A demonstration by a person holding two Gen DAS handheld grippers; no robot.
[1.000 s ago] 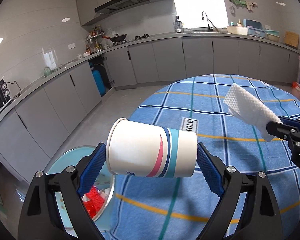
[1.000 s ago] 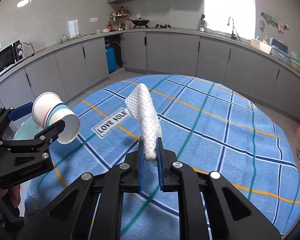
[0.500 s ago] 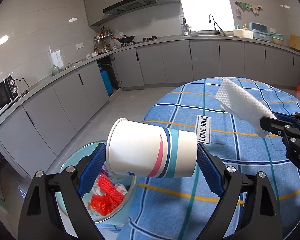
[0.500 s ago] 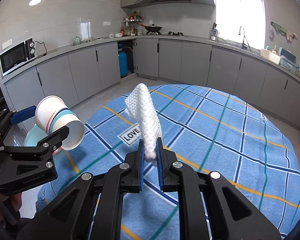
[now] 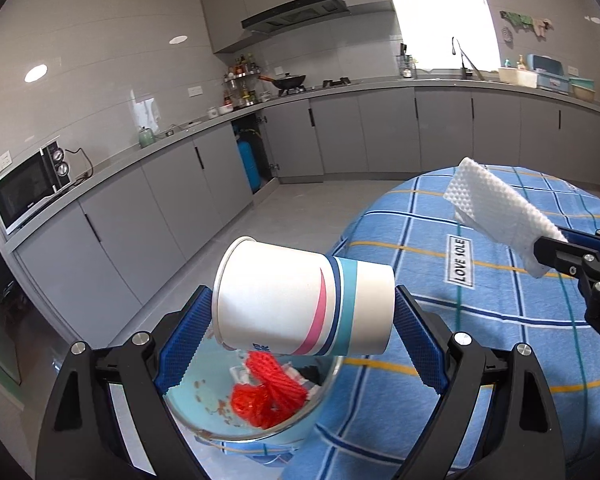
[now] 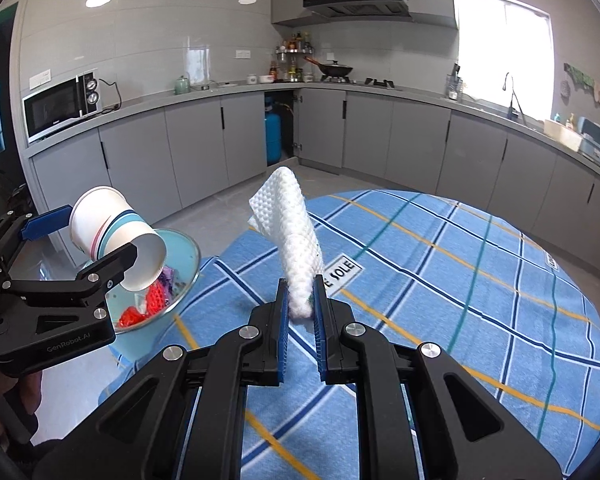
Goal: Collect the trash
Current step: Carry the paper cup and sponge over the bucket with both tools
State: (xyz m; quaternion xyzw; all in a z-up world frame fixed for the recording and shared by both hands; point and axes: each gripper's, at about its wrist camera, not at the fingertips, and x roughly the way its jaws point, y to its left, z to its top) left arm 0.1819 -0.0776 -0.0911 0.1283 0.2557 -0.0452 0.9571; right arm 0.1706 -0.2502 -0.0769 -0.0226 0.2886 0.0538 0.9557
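Note:
A white paper cup (image 5: pixel 284 280) with pink and blue stripes lies sideways between the blue pads of my left gripper (image 5: pixel 302 304), which is shut on it rim to base. The cup hangs over a light blue trash bin (image 5: pixel 196 396) holding red netting (image 5: pixel 268 396) and scraps. In the right wrist view the cup (image 6: pixel 112 232) and left gripper (image 6: pixel 100 236) are at the left, above the bin (image 6: pixel 180 248). My right gripper (image 6: pixel 300 300) is shut on the lower end of a white dimpled foam sheet (image 6: pixel 296 236), which stands up over the table's left edge. In the left wrist view the sheet (image 5: pixel 496 204) and right gripper (image 5: pixel 556 248) are at the right.
A round table with a blue plaid cloth (image 6: pixel 440 280) fills the right side; the bin stands on the floor just off its left edge. Grey kitchen cabinets (image 6: pixel 204 152) run along the far walls, with a microwave (image 6: pixel 60 104) on the counter. A hand (image 6: pixel 4 392) grips the left tool.
Both grippers have swung left off the table toward the bin, still gripping the cup and the foam sheet. The bin has come fully into view under the cup.

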